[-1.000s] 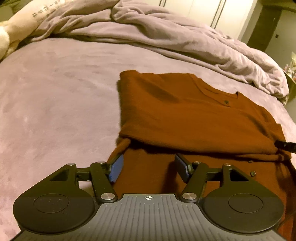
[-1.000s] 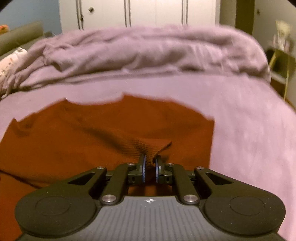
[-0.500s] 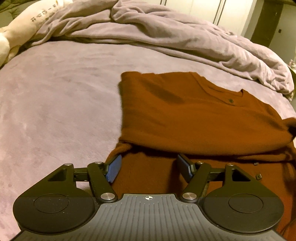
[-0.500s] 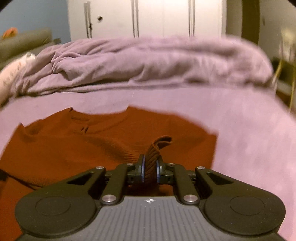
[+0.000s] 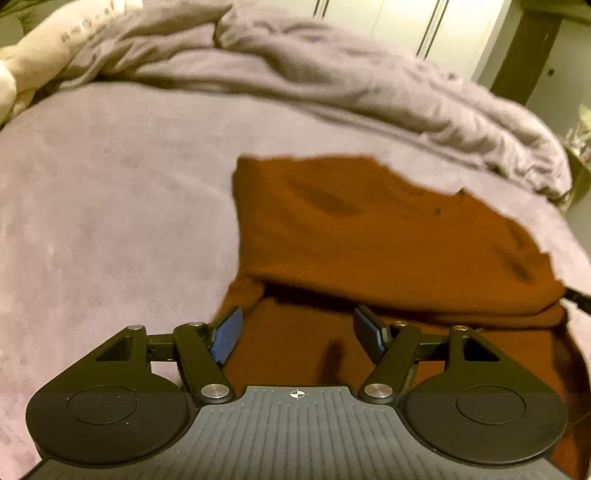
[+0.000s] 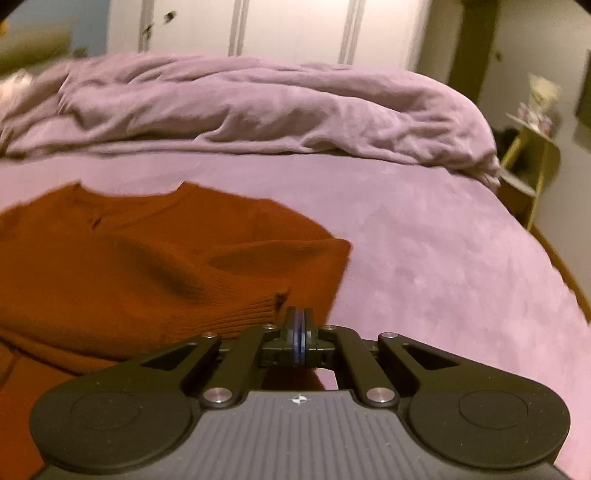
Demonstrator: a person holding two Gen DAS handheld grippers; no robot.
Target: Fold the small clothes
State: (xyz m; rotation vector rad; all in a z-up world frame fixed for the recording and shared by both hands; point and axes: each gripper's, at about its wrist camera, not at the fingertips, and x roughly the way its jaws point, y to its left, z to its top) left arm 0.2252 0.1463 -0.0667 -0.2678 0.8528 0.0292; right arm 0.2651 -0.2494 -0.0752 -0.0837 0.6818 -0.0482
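I see the rust-brown sweater (image 5: 388, 236) lying on the bed (image 5: 110, 221), folded over on itself so that an upper layer ends in a soft edge across the middle, with a lower layer reaching toward me. My left gripper (image 5: 297, 330) hangs over that lower layer with its jaws spread; they have just been opening further, and only flat cloth lies beneath the gap, nothing pressed between the blue pads (image 5: 227, 334). To the left of the sweater's straight side edge the purple bed cover is bare all the way out, so I have free room there. Beyond the collar, a crumpled blanket (image 5: 332, 74) runs across the far side of the bed.

From the right wrist view, my right gripper (image 6: 299, 319) is clenched, pad against pad. The ribbed cuff (image 6: 255, 310) of the sweater sits just beside its tips on the left; I cannot tell whether any cloth is pinched. To its right the bed cover is open up to the bed's edge.

Only this view shows the small yellow side table (image 6: 532, 162) past the bed's right corner and the white wardrobe doors (image 6: 295, 29) square-on. Only the left view shows the pale pillow (image 5: 44, 48) at the far left and a button (image 5: 437, 211) on the sweater's front.
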